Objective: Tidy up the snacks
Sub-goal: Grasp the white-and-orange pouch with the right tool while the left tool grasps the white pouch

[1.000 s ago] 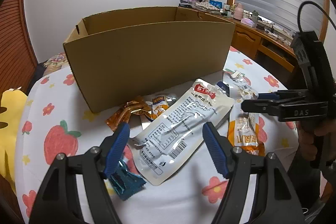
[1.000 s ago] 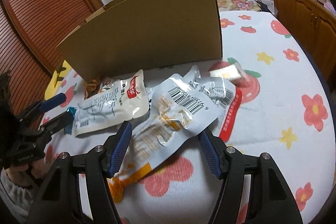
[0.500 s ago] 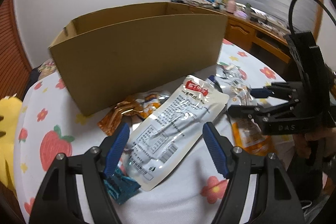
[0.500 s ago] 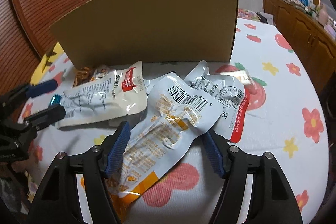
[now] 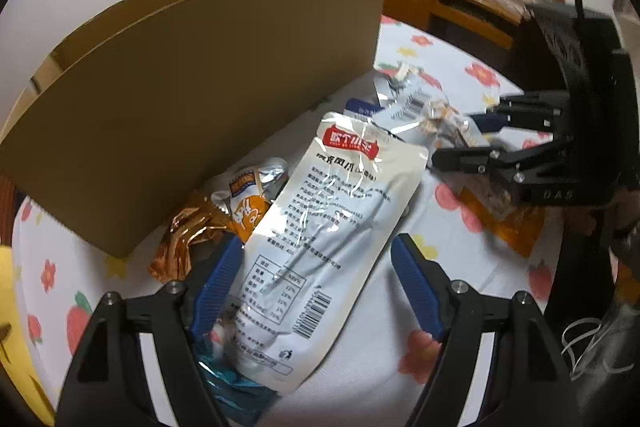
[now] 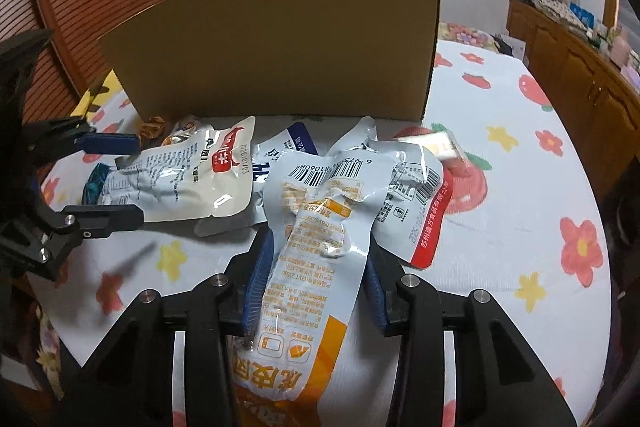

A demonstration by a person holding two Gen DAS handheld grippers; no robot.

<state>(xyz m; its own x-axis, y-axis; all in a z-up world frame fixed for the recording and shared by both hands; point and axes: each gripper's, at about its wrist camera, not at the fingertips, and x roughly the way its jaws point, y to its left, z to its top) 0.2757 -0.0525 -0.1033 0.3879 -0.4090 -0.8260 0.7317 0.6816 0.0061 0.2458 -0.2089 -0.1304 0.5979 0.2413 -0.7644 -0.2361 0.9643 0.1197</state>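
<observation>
A long white foil snack pouch with a red label (image 5: 334,227) is straddled by the spread, released left claw (image 5: 316,283) on the counter covered in a flower-and-strawberry cloth (image 6: 520,219). An orange-and-silver snack pouch (image 6: 316,267) is flanked closely by the right claw (image 6: 314,287); contact cannot be told. Both pouches are seen lying just before the tall brown cardboard box (image 6: 288,43).
</observation>
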